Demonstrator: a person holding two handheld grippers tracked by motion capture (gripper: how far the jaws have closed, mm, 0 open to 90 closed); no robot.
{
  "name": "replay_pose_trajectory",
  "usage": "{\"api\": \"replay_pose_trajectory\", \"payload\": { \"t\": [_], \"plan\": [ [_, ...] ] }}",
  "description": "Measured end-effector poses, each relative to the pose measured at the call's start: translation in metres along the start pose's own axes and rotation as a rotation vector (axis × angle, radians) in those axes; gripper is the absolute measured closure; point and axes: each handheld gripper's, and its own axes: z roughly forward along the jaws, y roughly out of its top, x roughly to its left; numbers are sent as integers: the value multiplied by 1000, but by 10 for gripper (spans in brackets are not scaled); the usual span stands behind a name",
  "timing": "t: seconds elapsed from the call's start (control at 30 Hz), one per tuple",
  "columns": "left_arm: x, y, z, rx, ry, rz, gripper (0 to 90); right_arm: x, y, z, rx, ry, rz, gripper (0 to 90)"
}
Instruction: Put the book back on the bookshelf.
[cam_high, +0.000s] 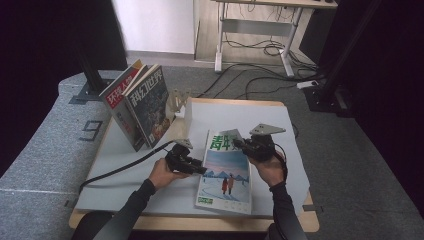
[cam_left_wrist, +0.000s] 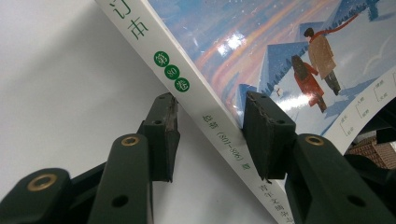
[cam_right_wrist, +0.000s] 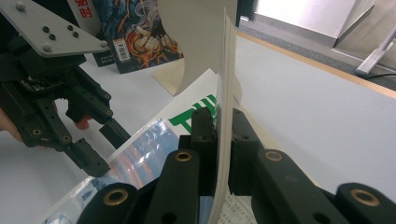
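Note:
A magazine (cam_high: 226, 172) with a snowy cover scene lies flat on the white table mat (cam_high: 280, 125). My left gripper (cam_high: 200, 168) is at its left spine edge. In the left gripper view its jaws (cam_left_wrist: 210, 130) stand open, one on the mat side and one over the cover, with the white spine (cam_left_wrist: 205, 100) running between them. My right gripper (cam_high: 239, 144) is at the magazine's top edge, shut on the cover sheet (cam_right_wrist: 223, 70), which stands lifted and curled between the jaws (cam_right_wrist: 219, 128). The left gripper (cam_right_wrist: 100, 149) is also in the right gripper view.
Two magazines (cam_high: 145, 102) stand upright at the back left, leaning by a pale bookend (cam_high: 181, 102). The wooden table edge (cam_high: 200, 222) runs along the front. Desk legs and cables (cam_high: 260, 50) lie on the floor behind the table.

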Motion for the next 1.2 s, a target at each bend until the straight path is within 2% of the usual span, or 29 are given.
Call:
{"api": "replay_pose_trajectory", "payload": {
  "t": [0.27,0.4,0.53,0.83,1.0,1.2],
  "plan": [
    [-4,-1,-3,-11,18,21,571,-4,-4,-1,3,2,20,821],
    [-8,-2,-7,-28,31,49,573,-3,-3,-4,-12,6,18,820],
    [-7,-2,-11,-33,41,55,578,0,0,-5,-18,4,7,822],
    [-5,1,-27,-89,103,69,622,1,10,-4,-31,-2,-1,822],
    [-7,-5,-32,-113,106,71,628,2,7,-4,-35,5,4,823],
    [-11,-9,-37,-132,105,91,635,0,4,-8,-43,25,13,815]
  ]
}}
